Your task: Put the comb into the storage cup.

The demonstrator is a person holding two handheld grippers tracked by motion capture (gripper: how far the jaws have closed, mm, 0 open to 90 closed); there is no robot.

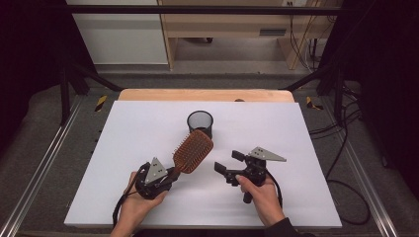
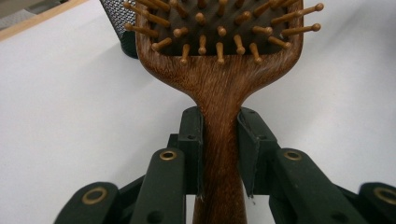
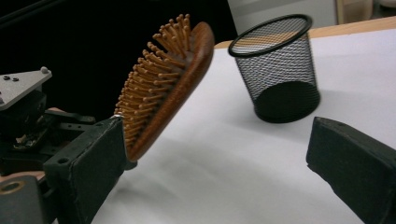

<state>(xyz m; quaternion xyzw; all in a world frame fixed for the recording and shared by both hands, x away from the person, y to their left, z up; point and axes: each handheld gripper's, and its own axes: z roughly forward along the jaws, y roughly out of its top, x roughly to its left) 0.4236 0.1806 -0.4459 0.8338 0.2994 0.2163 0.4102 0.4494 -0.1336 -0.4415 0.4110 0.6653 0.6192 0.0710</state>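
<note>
Nearest the high camera, the person's two hands are coming in cut off at the bottom edge. Left gripper (image 1: 170,174) is clamping its jaws on the handle of the wooden paddle hairbrush (image 1: 193,151), lifting the head toward the black mesh pen cup (image 1: 200,123) on the white table (image 1: 148,128). In the left gripper view the brush's top and handle end are running out of frame. Right gripper (image 1: 230,162) is standing with jaws apart, gripping nothing. No writing is showing anywhere.
</note>
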